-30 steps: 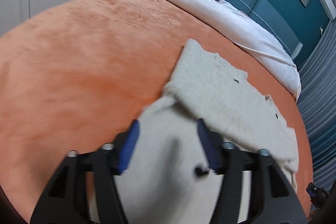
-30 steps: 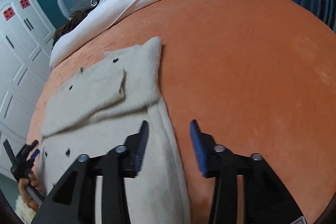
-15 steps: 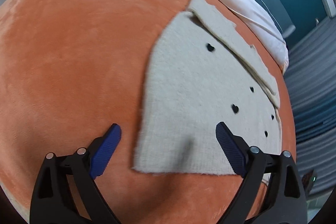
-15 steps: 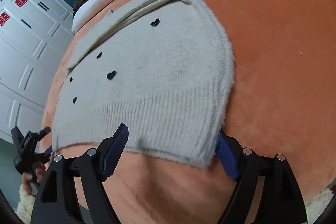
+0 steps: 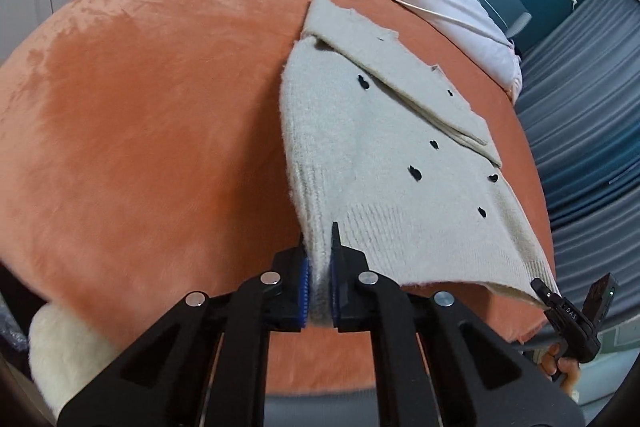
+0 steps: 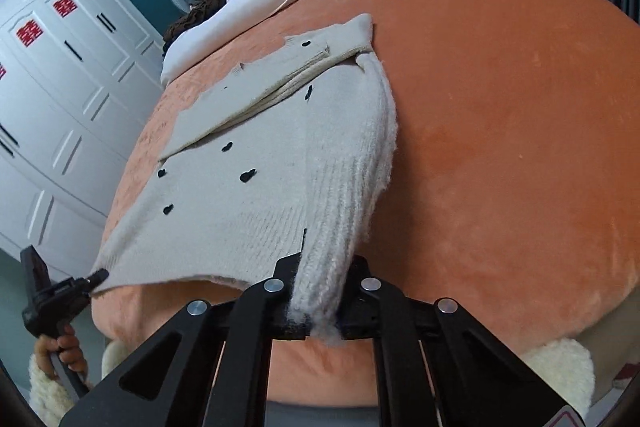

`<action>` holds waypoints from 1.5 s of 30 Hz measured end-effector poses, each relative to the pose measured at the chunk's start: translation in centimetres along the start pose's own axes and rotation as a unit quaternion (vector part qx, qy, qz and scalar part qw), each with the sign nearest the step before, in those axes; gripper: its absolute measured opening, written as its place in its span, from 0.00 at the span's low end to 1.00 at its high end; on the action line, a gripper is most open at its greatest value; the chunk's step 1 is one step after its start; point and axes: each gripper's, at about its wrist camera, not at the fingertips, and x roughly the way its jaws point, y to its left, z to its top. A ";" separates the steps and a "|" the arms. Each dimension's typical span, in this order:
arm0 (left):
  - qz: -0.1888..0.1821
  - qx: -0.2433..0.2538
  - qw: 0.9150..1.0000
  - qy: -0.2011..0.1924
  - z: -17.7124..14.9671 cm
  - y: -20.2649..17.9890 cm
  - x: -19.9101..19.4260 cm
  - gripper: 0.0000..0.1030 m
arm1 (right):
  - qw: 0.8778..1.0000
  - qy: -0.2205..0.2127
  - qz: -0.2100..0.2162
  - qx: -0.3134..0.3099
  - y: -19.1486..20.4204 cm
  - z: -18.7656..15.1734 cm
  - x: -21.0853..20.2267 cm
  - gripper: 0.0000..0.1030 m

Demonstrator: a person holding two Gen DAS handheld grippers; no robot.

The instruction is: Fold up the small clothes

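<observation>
A cream knit sweater (dotted with small black hearts) lies on the orange blanket, filling the centre of both frames. Its ribbed hem is lifted at the lower edge. The left gripper has just closed and pinches one hem corner at bottom centre; the right gripper has just closed on the other corner, knit bunched between its jaws.

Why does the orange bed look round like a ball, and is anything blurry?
Left wrist view: the fisheye lens bulges the orange blanket into a dome; dark corners; sweater sharp. Right wrist view: same bulge, the wardrobe lines bend, nothing smeared.
</observation>
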 end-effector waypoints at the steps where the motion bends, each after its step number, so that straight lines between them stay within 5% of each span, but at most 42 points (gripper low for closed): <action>1: 0.000 0.009 1.000 0.009 -1.2 0.0 -1.1 0.06 | 1.000 0.012 -0.007 -0.020 -0.1 -1.2 -1.2 0.07; 7: 0.016 0.047 0.995 0.085 -11.1 1.5 -7.9 0.06 | 0.985 0.124 -0.027 -0.116 -0.4 -10.5 -7.3 0.06; 12: 0.029 0.039 0.993 0.103 -15.1 1.4 -13.7 0.06 | 0.972 0.193 0.023 -0.133 0.6 -15.7 -12.6 0.07; 17: 0.000 0.090 0.996 -0.007 -7.1 -2.1 -15.0 0.06 | 0.989 0.062 0.089 -0.100 1.6 -7.0 -13.5 0.07; 22: 0.012 0.133 0.987 -0.093 1.6 -5.3 -7.8 0.08 | 0.993 -0.057 0.095 -0.047 1.1 2.4 -5.5 0.12; 25: 0.018 0.109 0.990 -0.086 4.5 -4.6 -1.7 0.18 | 0.996 -0.075 0.051 0.005 -0.3 4.4 -0.1 0.18; 27: 0.071 0.073 0.992 -0.080 5.1 -3.1 1.2 0.54 | 0.996 -0.081 0.019 0.030 -0.6 4.2 1.4 0.24; 31: 0.049 0.034 0.995 -0.081 4.7 -0.5 2.1 0.67 | 0.992 -0.116 -0.006 0.037 -1.1 2.7 0.9 0.64; 33: 0.046 0.042 0.994 -0.086 4.7 0.0 2.3 0.77 | 0.993 -0.114 -0.018 0.023 -1.1 2.3 1.2 0.64; 38: 0.037 0.098 0.994 -0.040 6.4 -0.7 6.7 0.83 | 0.996 -0.079 -0.046 -0.004 -1.8 3.5 4.4 0.66; 40: 0.048 0.105 0.993 -0.017 6.8 -0.7 8.9 0.82 | 0.997 -0.063 -0.051 -0.005 -1.9 4.0 6.1 0.67; 43: 0.044 0.108 0.993 0.000 6.9 -0.8 10.9 0.62 | 0.996 -0.040 -0.082 -0.022 -1.7 4.3 8.6 0.66; 45: 0.047 0.117 0.992 0.014 6.6 -1.0 11.3 0.23 | 0.994 -0.029 -0.099 -0.034 -1.4 4.2 9.4 0.54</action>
